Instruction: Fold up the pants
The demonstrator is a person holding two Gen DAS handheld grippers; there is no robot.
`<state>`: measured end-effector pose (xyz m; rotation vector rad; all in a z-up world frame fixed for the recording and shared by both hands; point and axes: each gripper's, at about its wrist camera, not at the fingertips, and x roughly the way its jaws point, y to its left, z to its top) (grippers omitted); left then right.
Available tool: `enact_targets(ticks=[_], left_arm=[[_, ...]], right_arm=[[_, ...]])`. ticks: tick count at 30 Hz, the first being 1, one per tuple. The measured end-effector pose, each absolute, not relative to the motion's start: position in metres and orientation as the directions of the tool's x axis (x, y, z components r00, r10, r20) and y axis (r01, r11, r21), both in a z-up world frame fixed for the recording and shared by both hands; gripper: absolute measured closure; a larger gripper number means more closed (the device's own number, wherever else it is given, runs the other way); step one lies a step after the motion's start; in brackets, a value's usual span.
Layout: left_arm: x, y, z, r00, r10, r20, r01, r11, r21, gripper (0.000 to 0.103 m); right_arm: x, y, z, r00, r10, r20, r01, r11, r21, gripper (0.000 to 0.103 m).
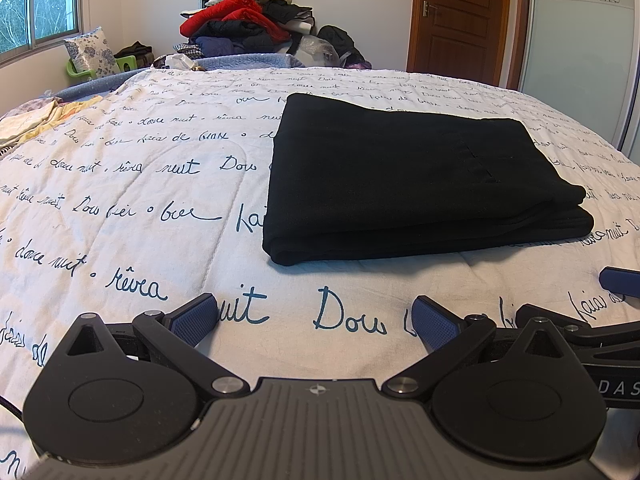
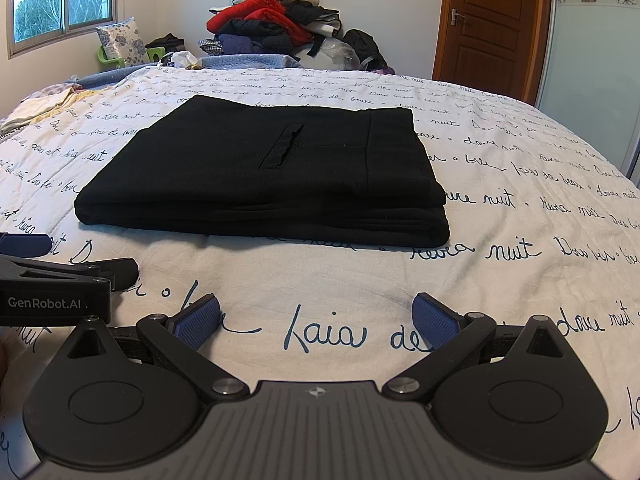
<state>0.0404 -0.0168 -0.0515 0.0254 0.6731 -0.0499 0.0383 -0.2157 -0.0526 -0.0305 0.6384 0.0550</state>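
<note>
Left tool (image 1: 316,322) and right tool (image 2: 316,320) both hang spread wide, ribbed blue pads (image 2: 198,320) gripping nothing, low over the quilted white bedspread (image 1: 140,200) with its inky script. Just ahead of both, the black pants (image 2: 264,176) lie folded into a thick, soft rectangle, slit pocket on top. Beyond, a rumpled clothes heap (image 1: 244,20) and a panelled wooden door (image 2: 492,20).

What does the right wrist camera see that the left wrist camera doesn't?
Only the right wrist view shows the pocket slit on top of the folded black pants and the white "GenRobot.AI" lettering on the left gripper's side. Only the left wrist view shows "DAS" lettering on the right gripper's side. Both show the pants on the script-printed quilt, the clothes pile, the wooden door and open, empty grippers.
</note>
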Motion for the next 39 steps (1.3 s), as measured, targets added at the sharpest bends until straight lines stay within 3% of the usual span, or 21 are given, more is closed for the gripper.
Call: enact_targets(ticks=[39], left_arm=[[0.0405,-0.0151,-0.0501,0.779,-0.047,-0.625,0.058,0.998,-0.003,0.0]], right_arm=[[0.0398,-0.2157,-0.0503,0.796,0.04,-0.603,-0.062,0.998,-0.016,0.0]])
